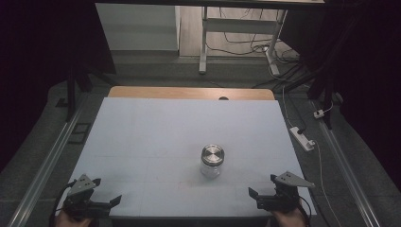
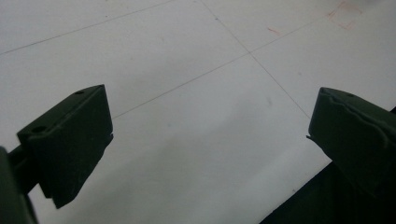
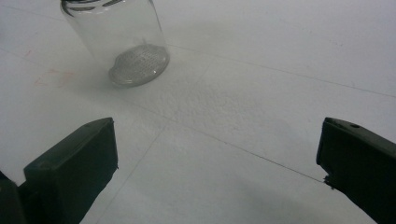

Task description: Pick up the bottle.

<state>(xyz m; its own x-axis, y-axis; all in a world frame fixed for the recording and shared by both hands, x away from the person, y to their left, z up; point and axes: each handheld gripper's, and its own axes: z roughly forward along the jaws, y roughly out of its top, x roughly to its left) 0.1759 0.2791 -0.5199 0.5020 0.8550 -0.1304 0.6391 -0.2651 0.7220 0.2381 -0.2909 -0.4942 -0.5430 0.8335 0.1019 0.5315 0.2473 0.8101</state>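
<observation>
A clear glass jar stands upright a little right of centre in the high view, on the white table. It wears a round, brushed-metal lid that catches the light, and the glass below looks empty, though the dim picture makes that hard to be sure of. In the right gripper view the jar sits at the upper left of the frame, its thick, dimpled base flat on the table and its top cut off by the frame edge.

The left gripper rests at the lower left of the high view, the right gripper at the lower right, both near the table's front edge and well apart from the jar. Each has its jaws spread wide with bare table between them; neither grasps anything. The left gripper view shows thin seam lines and faint red marks on the table at the upper right.

Nothing stands between either gripper and the jar. Beyond the table's far edge, at the top of the high view, are a white desk frame and loose cables on the floor; a power strip lies at the right.
</observation>
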